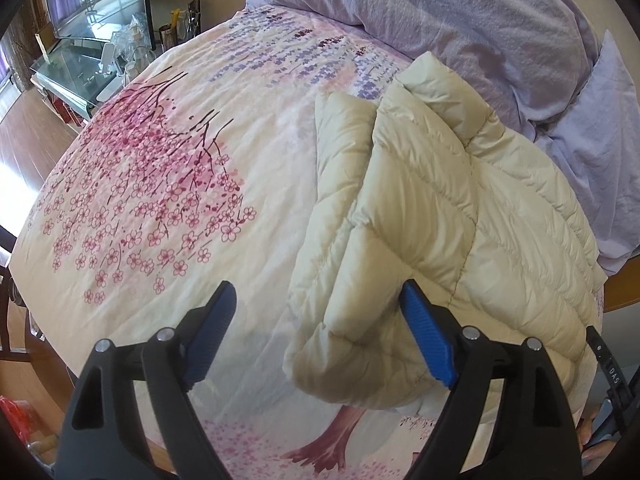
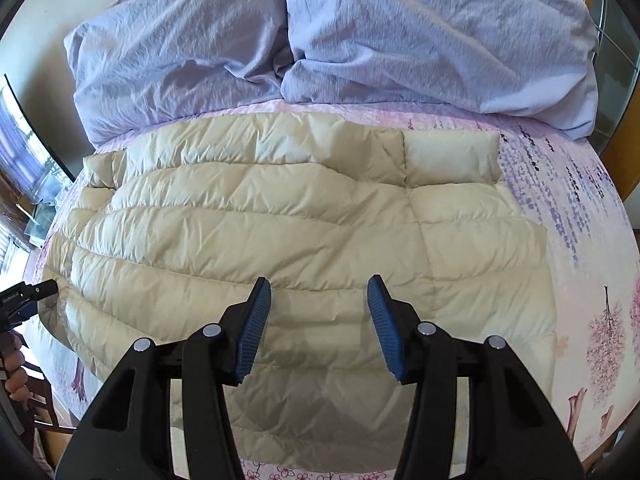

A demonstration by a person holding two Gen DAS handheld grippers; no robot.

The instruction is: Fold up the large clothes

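A cream quilted down jacket (image 2: 280, 216) is lying folded on the bed (image 1: 168, 184), on its blossom-printed cover, and everything here is placed relative to that jacket. Beyond its far edge, the crumpled lavender duvet (image 2: 360, 32) is crowding close, leaving little free cover there. To its left side in the left wrist view, a broad stretch of flowered cover is lying open as far as the bed's edge. The left gripper (image 1: 316, 332) is sitting with its jaws spread wide, its right finger touching the jacket's near folded corner. The right gripper (image 2: 318, 320) is hovering over the jacket's near half, jaws apart, clamping nothing. The jacket's near hem is being cut off behind the right gripper's body.
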